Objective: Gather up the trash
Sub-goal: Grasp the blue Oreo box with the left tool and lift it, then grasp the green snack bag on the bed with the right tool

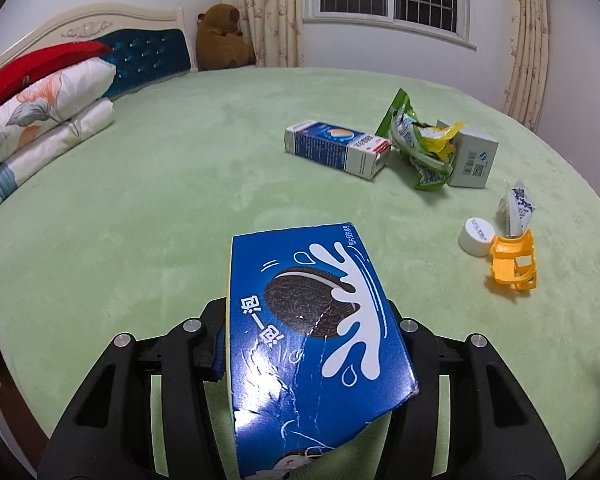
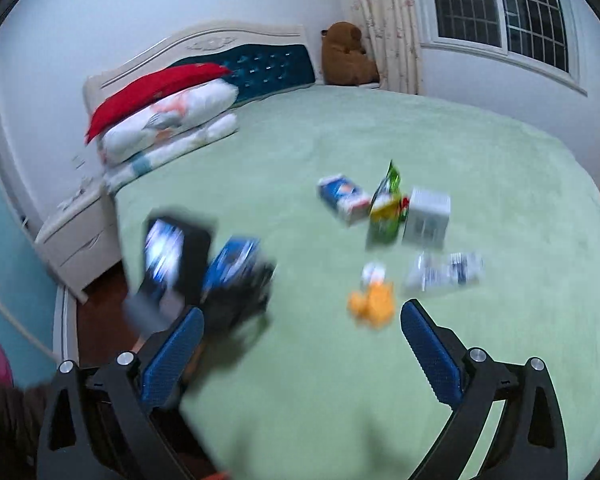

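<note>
Two hand-held grippers are mine here. My left hand-held gripper (image 1: pixel 312 344) is pinching a blue cookie box (image 1: pixel 312 328), torn along its near edge, held above the green bed (image 1: pixel 160 200); I cannot see whether anything is inside it. My right hand-held gripper (image 2: pixel 302 332) is spread wide with nothing between its blue pads (image 2: pixel 172 356), hanging over the bed's near edge; its view is blurred.

Farther out on the bed lies the rest of the trash. A white bottle cap (image 1: pixel 476 236) sits just beside a small orange plastic piece (image 1: pixel 514 266), and a crumpled white wrapper (image 1: pixel 516 208) touches that piece from behind. Beyond them a blue-and-white carton (image 1: pixel 336 148) lies on its side, next to a green and yellow snack bag (image 1: pixel 420 144), crumpled and leaning against a white box (image 1: pixel 472 156). All three look closed or flattened; their contents are hidden.

At the headboard (image 1: pixel 148 52) are stacked pillows (image 1: pixel 48 116), with a brown plush toy (image 1: pixel 224 40) in the corner.
</note>
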The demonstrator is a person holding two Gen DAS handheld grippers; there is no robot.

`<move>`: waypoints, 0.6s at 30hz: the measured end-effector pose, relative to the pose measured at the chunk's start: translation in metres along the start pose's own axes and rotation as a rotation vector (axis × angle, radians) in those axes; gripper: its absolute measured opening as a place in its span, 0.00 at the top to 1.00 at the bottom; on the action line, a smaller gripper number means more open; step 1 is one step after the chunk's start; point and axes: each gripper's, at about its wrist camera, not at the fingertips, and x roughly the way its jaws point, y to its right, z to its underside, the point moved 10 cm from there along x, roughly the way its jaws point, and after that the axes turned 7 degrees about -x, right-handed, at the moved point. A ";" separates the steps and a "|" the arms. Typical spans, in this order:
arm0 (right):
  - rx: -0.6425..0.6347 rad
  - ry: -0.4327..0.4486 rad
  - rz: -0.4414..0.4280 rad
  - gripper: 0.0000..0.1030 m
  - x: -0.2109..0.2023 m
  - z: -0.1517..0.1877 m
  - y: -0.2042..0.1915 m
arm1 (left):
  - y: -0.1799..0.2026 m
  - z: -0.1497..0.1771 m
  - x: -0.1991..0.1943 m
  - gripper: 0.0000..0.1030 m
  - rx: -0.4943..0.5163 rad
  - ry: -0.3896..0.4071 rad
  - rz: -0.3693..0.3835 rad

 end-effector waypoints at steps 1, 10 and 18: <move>0.018 -0.007 -0.011 0.06 0.012 -0.012 0.006 | 0.000 0.000 0.001 0.52 -0.003 -0.002 -0.001; 0.282 -0.150 0.068 0.15 0.146 -0.091 0.099 | -0.003 0.000 0.009 0.52 -0.041 -0.044 0.025; 0.238 -0.336 0.224 0.19 0.222 -0.106 0.145 | -0.001 0.001 0.011 0.52 -0.039 -0.053 0.052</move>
